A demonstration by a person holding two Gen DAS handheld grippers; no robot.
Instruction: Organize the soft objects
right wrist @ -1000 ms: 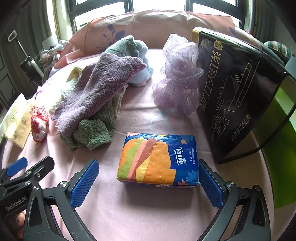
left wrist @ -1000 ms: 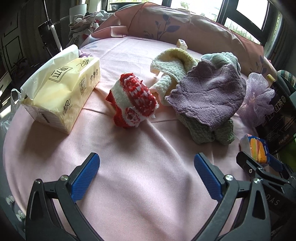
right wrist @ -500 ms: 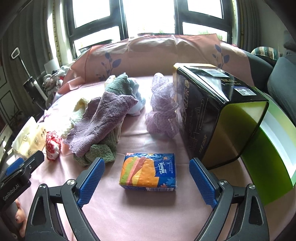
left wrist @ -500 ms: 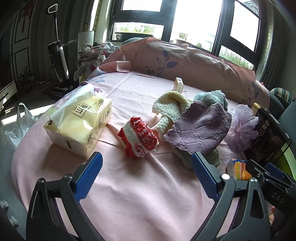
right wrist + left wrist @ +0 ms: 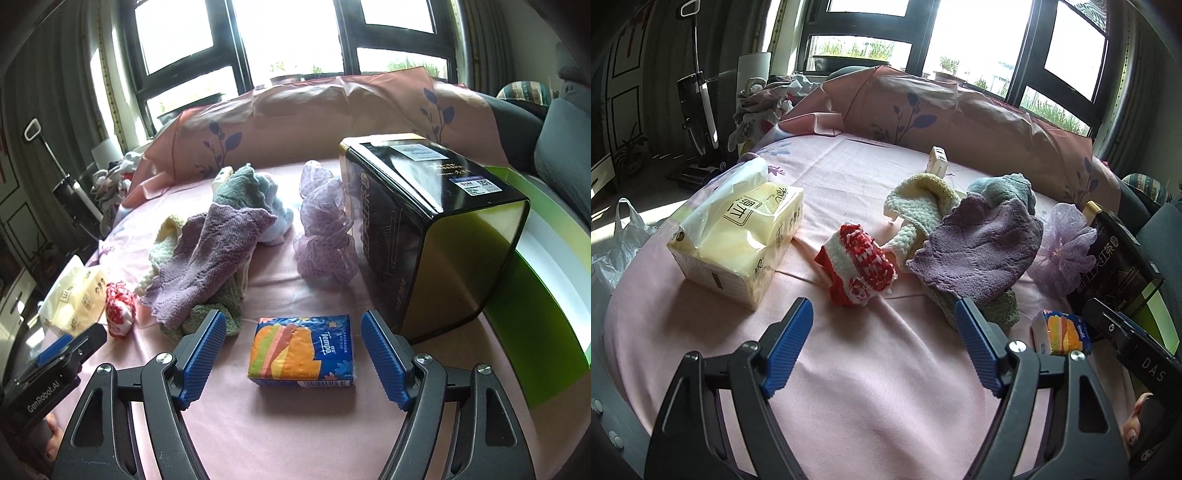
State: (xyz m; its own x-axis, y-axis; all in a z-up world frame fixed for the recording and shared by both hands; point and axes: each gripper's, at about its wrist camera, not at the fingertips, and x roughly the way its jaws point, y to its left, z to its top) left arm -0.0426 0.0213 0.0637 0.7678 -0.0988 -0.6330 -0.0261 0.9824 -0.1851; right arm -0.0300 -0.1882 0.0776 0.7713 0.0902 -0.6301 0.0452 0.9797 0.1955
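Observation:
A red and white knitted sock lies on the pink sheet, just beyond my open, empty left gripper. A pile of towels with a purple cloth on top lies to its right, next to a purple mesh sponge. In the right wrist view, a Tempo tissue pack lies between the fingers of my open, empty right gripper. The purple cloth, the mesh sponge and the sock lie beyond it.
A yellow tissue box stands left of the sock. A black tea box and a green box stand at the right. A small white carton and long pink pillows are at the back.
Both grippers have pulled back and risen, so the objects look smaller and farther. Nothing on the bed has moved. Both stay open.

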